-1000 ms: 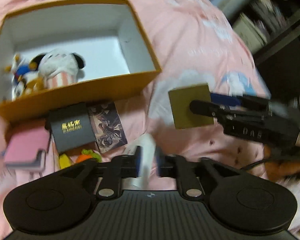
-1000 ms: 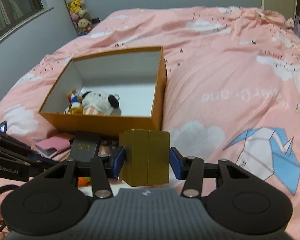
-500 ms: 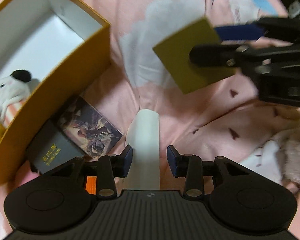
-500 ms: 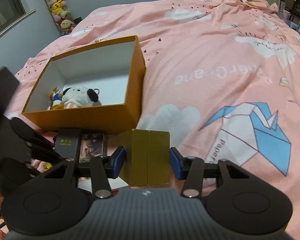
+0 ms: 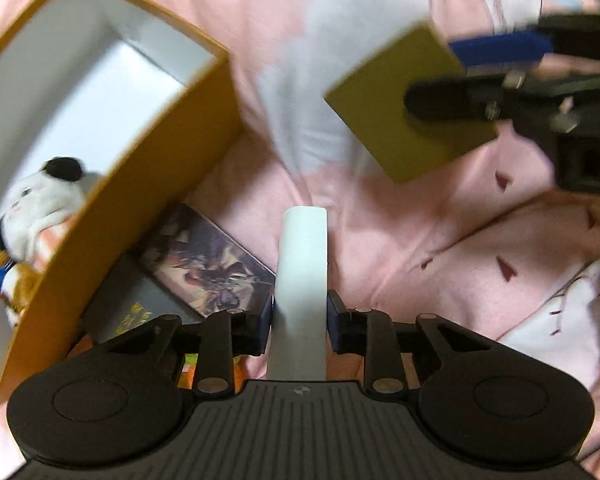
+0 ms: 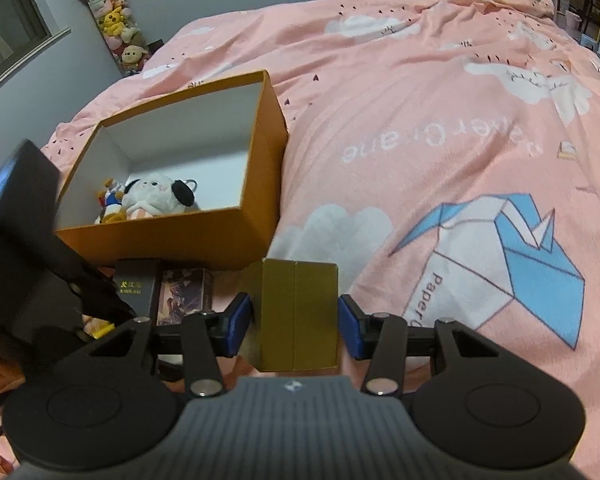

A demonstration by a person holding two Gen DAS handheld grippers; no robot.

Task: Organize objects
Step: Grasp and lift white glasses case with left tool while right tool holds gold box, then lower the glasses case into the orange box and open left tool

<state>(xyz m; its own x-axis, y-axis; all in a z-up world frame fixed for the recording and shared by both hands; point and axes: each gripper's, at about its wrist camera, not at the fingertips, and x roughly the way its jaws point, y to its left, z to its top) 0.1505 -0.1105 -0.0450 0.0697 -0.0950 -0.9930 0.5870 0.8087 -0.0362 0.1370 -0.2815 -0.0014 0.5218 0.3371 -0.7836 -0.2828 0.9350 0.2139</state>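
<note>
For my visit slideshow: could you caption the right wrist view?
Right gripper holds a gold box above a pink bedspread, near an orange box containing plush toys.

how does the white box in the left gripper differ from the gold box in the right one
The white box is narrow and plain; the gold box is wider, with a centre seam. The white box lies on the bedspread, jaws closing on it; the gold box is held above it. Both sit between blue pads.
</note>
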